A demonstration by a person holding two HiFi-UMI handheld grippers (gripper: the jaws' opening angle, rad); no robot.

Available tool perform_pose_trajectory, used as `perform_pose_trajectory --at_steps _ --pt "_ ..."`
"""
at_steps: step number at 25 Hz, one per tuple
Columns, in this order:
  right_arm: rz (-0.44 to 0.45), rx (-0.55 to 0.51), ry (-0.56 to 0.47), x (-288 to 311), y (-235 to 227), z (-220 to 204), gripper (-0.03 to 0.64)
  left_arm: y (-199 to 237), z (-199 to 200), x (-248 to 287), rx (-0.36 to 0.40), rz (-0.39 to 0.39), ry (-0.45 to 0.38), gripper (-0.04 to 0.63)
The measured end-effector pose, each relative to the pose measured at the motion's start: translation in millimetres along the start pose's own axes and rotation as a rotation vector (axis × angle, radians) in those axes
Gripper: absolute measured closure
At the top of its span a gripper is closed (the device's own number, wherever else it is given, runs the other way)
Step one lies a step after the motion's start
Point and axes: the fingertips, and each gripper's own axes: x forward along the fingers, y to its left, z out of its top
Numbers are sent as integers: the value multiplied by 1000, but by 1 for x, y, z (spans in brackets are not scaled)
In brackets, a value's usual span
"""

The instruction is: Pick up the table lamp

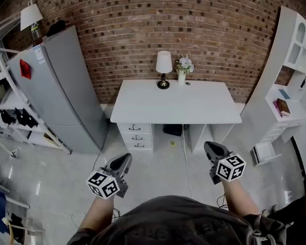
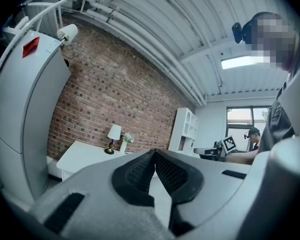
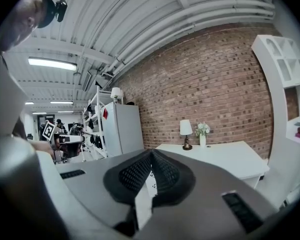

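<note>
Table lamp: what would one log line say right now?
lamp: on desk, untouched | left tongs: shut, empty | right tongs: shut, empty

Head view from above the person (image 1: pixel 183 221), facing forward and steeply down, well back from the desk (image 1: pixel 178 103), left gripper view and right gripper view low, near level, far off, all three sharing desk, table lamp (image 1: pixel 163 69), brick wall (image 1: pixel 194 24).

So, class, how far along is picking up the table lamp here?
Done: nothing yet; the table lamp stands on the desk's far edge beside the vase. In hand: nothing; left gripper and right gripper are both shut, empty, well short of the desk. Left: approach, open a gripper, grasp the lamp and lift.
</note>
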Motion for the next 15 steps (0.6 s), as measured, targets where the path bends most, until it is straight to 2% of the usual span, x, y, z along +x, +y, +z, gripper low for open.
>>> perform_pose_trajectory --at_steps 15 --pt "67 -38 0 -55 -81 -4 623 -95 -22 71 19 21 13 591"
